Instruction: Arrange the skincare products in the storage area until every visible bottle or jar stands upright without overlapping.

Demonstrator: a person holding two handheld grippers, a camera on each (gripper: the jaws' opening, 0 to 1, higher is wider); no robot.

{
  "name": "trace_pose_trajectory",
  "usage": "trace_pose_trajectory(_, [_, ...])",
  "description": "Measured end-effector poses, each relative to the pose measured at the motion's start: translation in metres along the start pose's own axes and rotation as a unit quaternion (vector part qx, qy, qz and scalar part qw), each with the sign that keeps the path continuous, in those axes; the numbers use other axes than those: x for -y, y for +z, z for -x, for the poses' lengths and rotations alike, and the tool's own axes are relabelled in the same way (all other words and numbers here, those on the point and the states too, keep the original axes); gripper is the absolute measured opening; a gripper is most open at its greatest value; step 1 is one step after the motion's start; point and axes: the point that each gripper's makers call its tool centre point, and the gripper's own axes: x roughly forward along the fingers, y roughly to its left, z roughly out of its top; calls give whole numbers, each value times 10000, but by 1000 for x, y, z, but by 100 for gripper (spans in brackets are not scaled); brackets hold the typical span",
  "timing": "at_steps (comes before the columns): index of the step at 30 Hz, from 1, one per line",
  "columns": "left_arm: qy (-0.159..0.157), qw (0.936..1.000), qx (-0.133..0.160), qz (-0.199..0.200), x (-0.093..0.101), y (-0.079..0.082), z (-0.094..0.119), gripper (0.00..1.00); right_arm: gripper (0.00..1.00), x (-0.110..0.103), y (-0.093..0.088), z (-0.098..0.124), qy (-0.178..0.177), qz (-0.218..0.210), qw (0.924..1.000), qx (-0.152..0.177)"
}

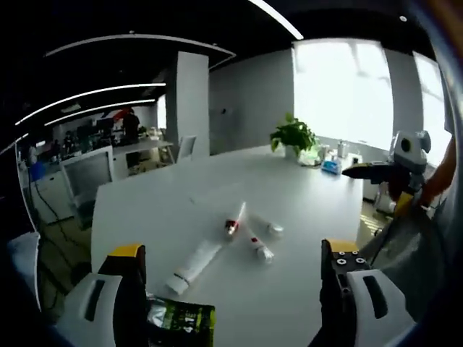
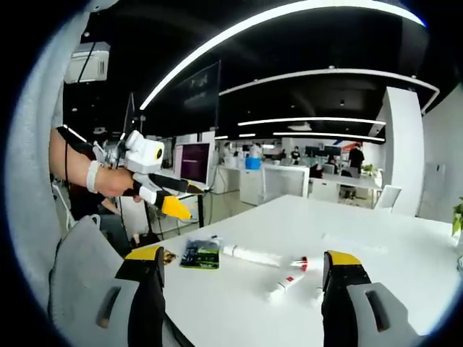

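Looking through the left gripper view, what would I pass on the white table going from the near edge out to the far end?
Dark green foil packet → long white tube lying flat → small white tube with a red cap → leafy green potted plant at the far end.

Left gripper (image 1: 233, 275): grey jaw housings, black inner faces, yellow tips, visible screws. Right gripper (image 2: 244, 282): same colours. Person wears a grey sleeve (image 2: 32, 144) and a white wristband (image 2: 91, 177).

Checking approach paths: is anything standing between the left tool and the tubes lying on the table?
Nothing visible: bare table lies between the open left tool and the tubes. A dark packet sits beside its left jaw.
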Motion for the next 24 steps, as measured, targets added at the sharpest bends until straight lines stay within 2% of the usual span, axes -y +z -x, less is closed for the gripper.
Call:
trace_pose_trajectory(4, [-102,9999,23,-51,-10,12,-14,97,89,-1,1,0,16,28,10000,12])
trace_pose_trajectory(6, [-125,9998,-91,-135,-15,10,-21,97,89,-1,1,1,24,54,10000,33])
trace_pose_trajectory(9, [-195,9991,-283,-266,-22,7,-34,97,88,-1,2,1,16,90,10000,34])
trace_pose_trajectory(15, [-326,9977,-569,-178,-38,-2,-61,98,87,-2,0,1,42,119,9999,-4])
trace_pose_trajectory(19, [-436,9944,-900,-336,-39,-11,-75,98,85,-4,-2,0,64,175,9998,-49])
trace_pose_trajectory(24, [-518,9915,-1113,-422,-42,-18,-89,96,85,-5,-4,0,101,237,9996,-103])
